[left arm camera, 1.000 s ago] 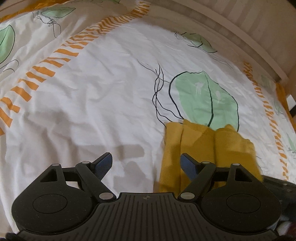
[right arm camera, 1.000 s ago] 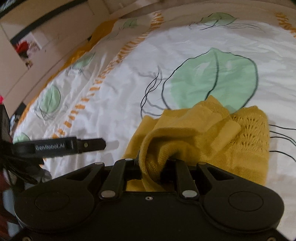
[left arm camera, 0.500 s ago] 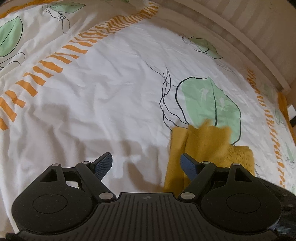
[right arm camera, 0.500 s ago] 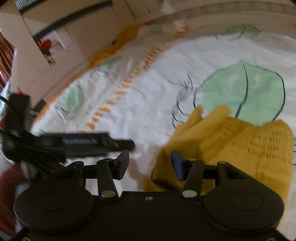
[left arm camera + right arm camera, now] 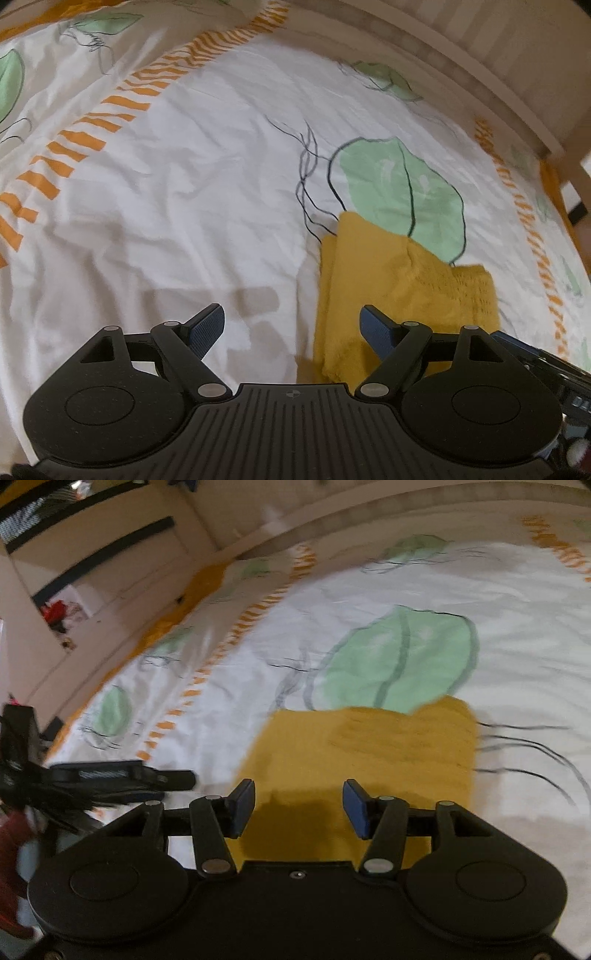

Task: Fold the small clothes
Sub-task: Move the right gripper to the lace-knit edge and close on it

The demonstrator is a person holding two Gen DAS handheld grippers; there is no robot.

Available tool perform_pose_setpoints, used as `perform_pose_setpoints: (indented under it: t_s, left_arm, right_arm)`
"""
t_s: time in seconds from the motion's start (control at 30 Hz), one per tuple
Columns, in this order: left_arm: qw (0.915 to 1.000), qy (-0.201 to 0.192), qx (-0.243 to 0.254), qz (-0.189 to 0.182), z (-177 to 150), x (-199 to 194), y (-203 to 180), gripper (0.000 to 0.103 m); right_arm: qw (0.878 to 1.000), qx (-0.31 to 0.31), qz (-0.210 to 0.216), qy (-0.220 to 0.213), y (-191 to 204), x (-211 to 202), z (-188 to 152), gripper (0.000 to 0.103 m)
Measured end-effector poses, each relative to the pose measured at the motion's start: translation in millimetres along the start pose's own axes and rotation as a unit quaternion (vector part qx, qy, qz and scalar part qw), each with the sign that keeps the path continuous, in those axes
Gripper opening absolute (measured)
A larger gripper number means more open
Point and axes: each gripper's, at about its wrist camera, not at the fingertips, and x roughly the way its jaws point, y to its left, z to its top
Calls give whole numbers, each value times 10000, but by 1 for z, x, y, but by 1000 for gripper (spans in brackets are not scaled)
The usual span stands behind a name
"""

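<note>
A small mustard-yellow knitted garment (image 5: 388,280) lies folded flat on the bed sheet, partly over a green leaf print. In the right wrist view the garment (image 5: 369,753) sits straight ahead as a flat rectangle. My left gripper (image 5: 291,326) is open and empty, just above the sheet, with its right finger over the garment's left part. My right gripper (image 5: 298,804) is open and empty, just above the garment's near edge. The left gripper (image 5: 122,779) shows as a dark shape at the left of the right wrist view.
The white sheet (image 5: 184,192) has green leaf prints and orange dashed stripes. A wooden bed frame (image 5: 480,74) runs along the far side. Cabinets (image 5: 92,572) stand beyond the bed in the right wrist view.
My right gripper opened and let go of the yellow garment, which dropped flat into a folded rectangle. Both grippers drew back a little; the left one stayed open.
</note>
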Motion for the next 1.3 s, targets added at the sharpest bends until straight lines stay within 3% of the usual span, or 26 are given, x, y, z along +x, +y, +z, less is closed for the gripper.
perform_pose_setpoints:
  t_s: [0.17,0.3,0.37,0.5,0.8,0.93,1.07,1.23,1.3]
  left_arm:
    - [9997,147,148,-83,-5,7,-9,80]
    - [9994,220,234,-146,-8,10,-14,80]
    - [9993,236,264,-151,-9,10,-13,80]
    - [9988,332,300,-176,-13,14,-13,80]
    - [9957,782,398,-310,-37,25,-10,80]
    - [9937,927,324,-547,-47,27,-9,80]
    - [9932,922,464,-534,-53,28,-16,80]
    - [9870,1148,152,-1115,-54,35,-21,80]
    - [9855,1213,188,-1168,-56,39,-28,80]
  right_arm:
    - [9976,-367,-583,112,-13,-3,-15,61]
    - [9854,-1073,-1293,263,-18,10,-27,61]
    - [9831,-1090,-1443,280,-26,9,-31,63]
    - [9911,-408,-1236,285,-50,2,-36,67]
    - [9944,-135,-1025,219,-60,-2,-39,69]
    - [9956,-14,-903,232,-64,-3,-37,71]
    - [9967,125,-750,278,-70,0,-33,73]
    - [9976,305,-529,322,-79,6,-26,77]
    - [9978,380,-425,332,-82,9,-23,79]
